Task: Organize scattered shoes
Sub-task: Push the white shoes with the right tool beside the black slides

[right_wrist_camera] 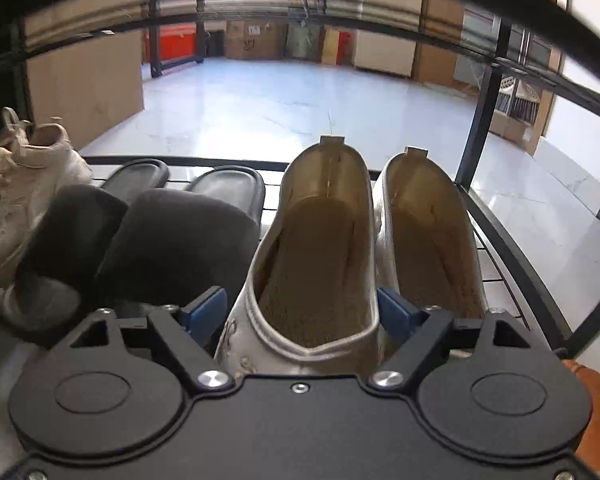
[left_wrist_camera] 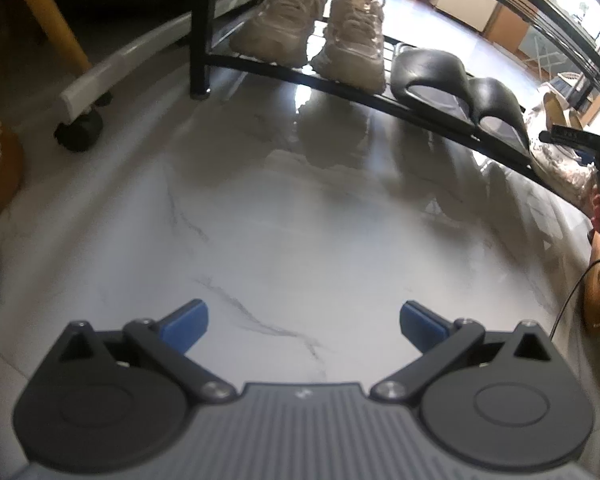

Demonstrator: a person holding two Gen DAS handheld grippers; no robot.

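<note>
Left wrist cam looks from further back: left gripper [left_wrist_camera: 304,326] hangs over bare marble floor [left_wrist_camera: 284,216], jaws apart w/ nothing between; black rack [left_wrist_camera: 420,110] carries beige sneakers [left_wrist_camera: 320,32], then black slides [left_wrist_camera: 456,84]; right gripper shows only as a dark bit at the far right edge. Right wrist cam sits close at the shelf: right gripper [right_wrist_camera: 300,312], jaws spread either side of the left silver flat [right_wrist_camera: 312,248], pads just beside its toe end, contact unclear; 2nd flat [right_wrist_camera: 428,232] touching alongside.
</note>
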